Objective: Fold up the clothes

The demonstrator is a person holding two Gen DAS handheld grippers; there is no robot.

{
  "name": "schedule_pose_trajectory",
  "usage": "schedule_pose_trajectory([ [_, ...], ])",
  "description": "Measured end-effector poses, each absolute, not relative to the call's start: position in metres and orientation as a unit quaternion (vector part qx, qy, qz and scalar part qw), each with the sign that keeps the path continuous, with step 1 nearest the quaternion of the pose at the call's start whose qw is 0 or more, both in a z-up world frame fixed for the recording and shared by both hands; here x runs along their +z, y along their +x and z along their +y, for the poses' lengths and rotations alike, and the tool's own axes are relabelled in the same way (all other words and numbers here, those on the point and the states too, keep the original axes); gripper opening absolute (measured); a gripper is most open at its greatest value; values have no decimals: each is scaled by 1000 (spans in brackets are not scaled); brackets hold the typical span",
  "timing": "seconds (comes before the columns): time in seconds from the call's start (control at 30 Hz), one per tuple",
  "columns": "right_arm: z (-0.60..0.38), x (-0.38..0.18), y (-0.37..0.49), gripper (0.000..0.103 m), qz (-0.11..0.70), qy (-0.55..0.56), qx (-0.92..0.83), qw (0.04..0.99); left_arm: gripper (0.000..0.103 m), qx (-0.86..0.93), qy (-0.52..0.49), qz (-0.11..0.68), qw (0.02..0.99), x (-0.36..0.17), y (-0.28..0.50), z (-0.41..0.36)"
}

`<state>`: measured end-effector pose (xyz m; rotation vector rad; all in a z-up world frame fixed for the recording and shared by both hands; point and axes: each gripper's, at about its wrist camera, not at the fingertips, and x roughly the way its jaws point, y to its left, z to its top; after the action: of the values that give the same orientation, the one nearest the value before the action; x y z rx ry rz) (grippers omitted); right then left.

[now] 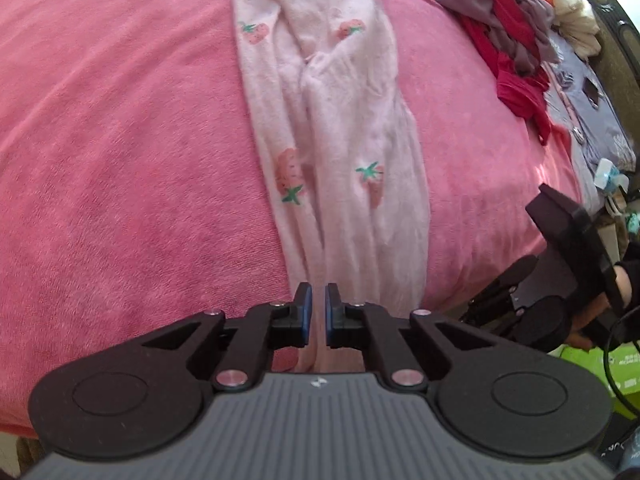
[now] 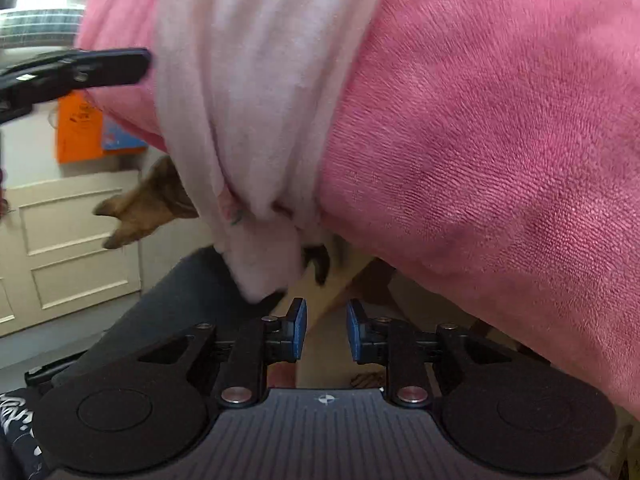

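A pale pink garment with strawberry prints (image 1: 340,152) lies in a long bunched strip across a pink fleece blanket (image 1: 120,140), its near end hanging over the edge. My left gripper (image 1: 318,312) is at that near end, its jaws almost closed with a narrow gap over the cloth; whether it pinches the cloth is unclear. In the right wrist view the garment's hanging end (image 2: 256,160) drapes over the blanket's edge (image 2: 500,140). My right gripper (image 2: 327,328) is open and empty just below the hem. The right gripper also shows in the left wrist view (image 1: 560,288).
A pile of red, grey-purple and cream clothes (image 1: 516,40) lies at the far right of the bed. A cream panelled cabinet (image 2: 68,248) and an orange sheet (image 2: 76,128) stand beyond the bed's edge. The left gripper's body (image 2: 72,68) reaches in at the upper left.
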<state>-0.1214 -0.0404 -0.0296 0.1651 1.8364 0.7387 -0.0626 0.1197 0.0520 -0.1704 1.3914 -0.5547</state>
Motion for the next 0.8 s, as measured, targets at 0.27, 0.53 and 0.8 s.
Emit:
schedule_pose_trajectory([
  [0.27, -35, 37, -67, 36, 697, -64, 269, 661, 49, -280, -41, 588, 758, 69, -32, 98],
  [0.53, 0, 41, -29, 39, 690, -183, 236, 660, 49, -282, -11, 569, 772, 72, -6, 83],
  [0.8, 11, 42, -11, 45, 683, -207, 225, 664, 49, -276, 0, 576, 770, 66, 0, 79],
])
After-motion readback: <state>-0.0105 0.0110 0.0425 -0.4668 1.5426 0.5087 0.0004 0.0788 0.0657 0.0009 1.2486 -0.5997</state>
